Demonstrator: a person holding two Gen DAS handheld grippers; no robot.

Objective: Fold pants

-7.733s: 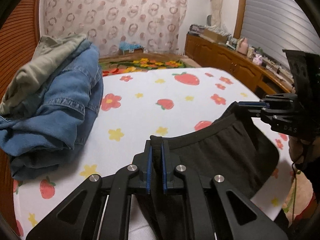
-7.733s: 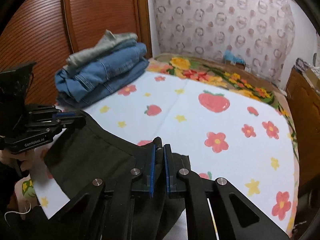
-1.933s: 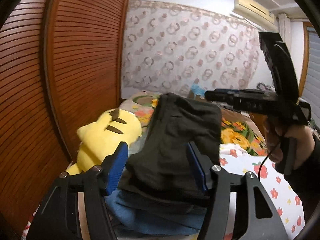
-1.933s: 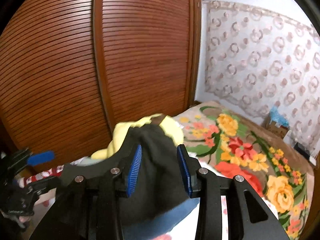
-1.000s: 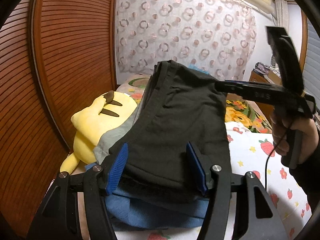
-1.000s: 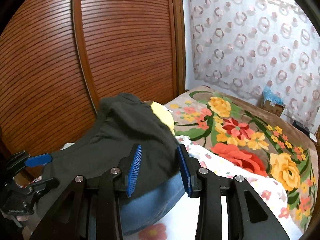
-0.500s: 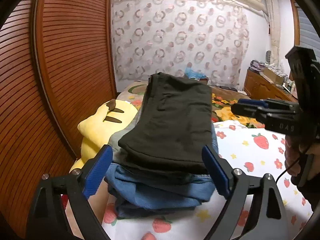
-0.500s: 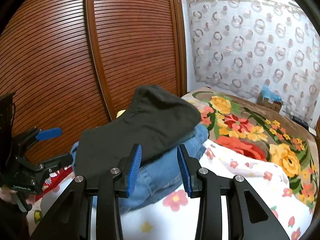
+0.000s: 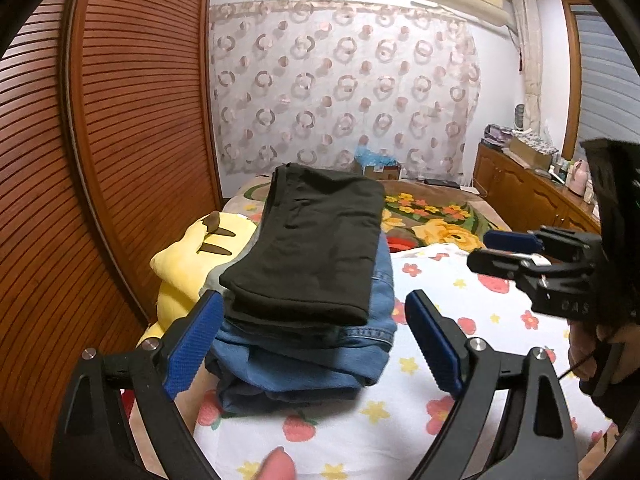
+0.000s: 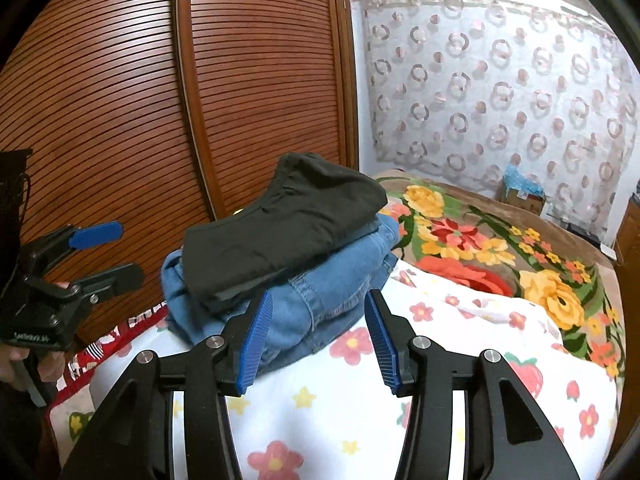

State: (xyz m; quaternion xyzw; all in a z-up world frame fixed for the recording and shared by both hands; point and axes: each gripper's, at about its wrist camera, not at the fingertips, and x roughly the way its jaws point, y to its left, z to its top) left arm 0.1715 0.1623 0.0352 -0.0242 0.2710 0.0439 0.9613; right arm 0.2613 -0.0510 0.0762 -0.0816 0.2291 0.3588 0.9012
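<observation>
On my far left in the left wrist view, the slatted wooden wardrobe doors [image 9: 120, 120] fill the side of the frame. In front of them a yellow plush toy [image 9: 192, 248] lies against the bed's edge, partly hidden behind the clothes stack. Next comes the stack itself: the folded black pants [image 9: 316, 248] lie flat on top of folded blue jeans [image 9: 312, 360], with a strip of grey-green cloth [image 9: 216, 280] peeking out between them on the plush side. The pile sits on the white strawberry-and-flower sheet [image 9: 440, 392].

My left gripper [image 9: 316, 340] hangs just short of the stack with its blue pads spread wide and nothing between them; the pants are free of it. Further right, past the sheet, a floral blanket [image 9: 440, 232] covers the far part of the bed, a wooden dresser [image 9: 532, 196] runs along the wall, and my right gripper [image 9: 500, 252] shows at the frame's edge, its fingers parted and bare.

In the right wrist view the left gripper [image 10: 106, 252] appears at far left, parted, then the black pants [image 10: 280, 232] atop the jeans [image 10: 320, 296], and the right gripper [image 10: 318, 340] in the foreground, moderately open, holding nothing and just short of the denim.
</observation>
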